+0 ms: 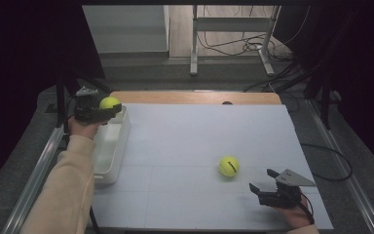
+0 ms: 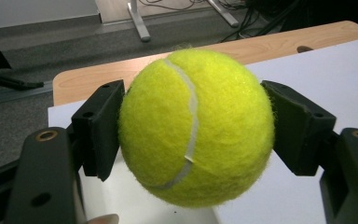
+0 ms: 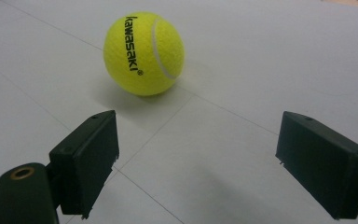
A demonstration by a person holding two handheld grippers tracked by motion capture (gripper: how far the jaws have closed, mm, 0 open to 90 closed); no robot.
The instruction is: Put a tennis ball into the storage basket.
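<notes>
A yellow tennis ball (image 2: 196, 126) is clamped between the two black jaws of the left gripper (image 1: 97, 109), one jaw pressed on each side of it. In the high view this held ball (image 1: 109, 102) is seen above the far end of a white rectangular tray (image 1: 111, 146) that lies along the left edge of the white table surface (image 1: 199, 141). A pale seam is seen curving down the ball's face in the left gripper view, and the tray's white inside is seen beneath the ball.

A second tennis ball (image 1: 229, 166) is seen resting on the white surface, right of the middle and well apart from the tray. In the right gripper view it (image 3: 143, 53) is marked "kawasaki" in dark letters and is crossed by a white seam.

The right gripper (image 1: 269, 184) is held low near the table's near right corner, just beside that second ball, with its jaws spread wide apart and nothing between them. A grey three-cornered plate (image 1: 296, 178) is carried on top of it. Bare white surface, crossed by faint lines, lies between the open jaws and the ball.

A strip of wooden tabletop (image 1: 195, 97) is left uncovered at the far edge. Beyond it, a metal frame (image 1: 233, 39) and loose cables (image 1: 246, 46) are seen on the floor. The left forearm is covered by a beige sleeve (image 1: 68, 190).
</notes>
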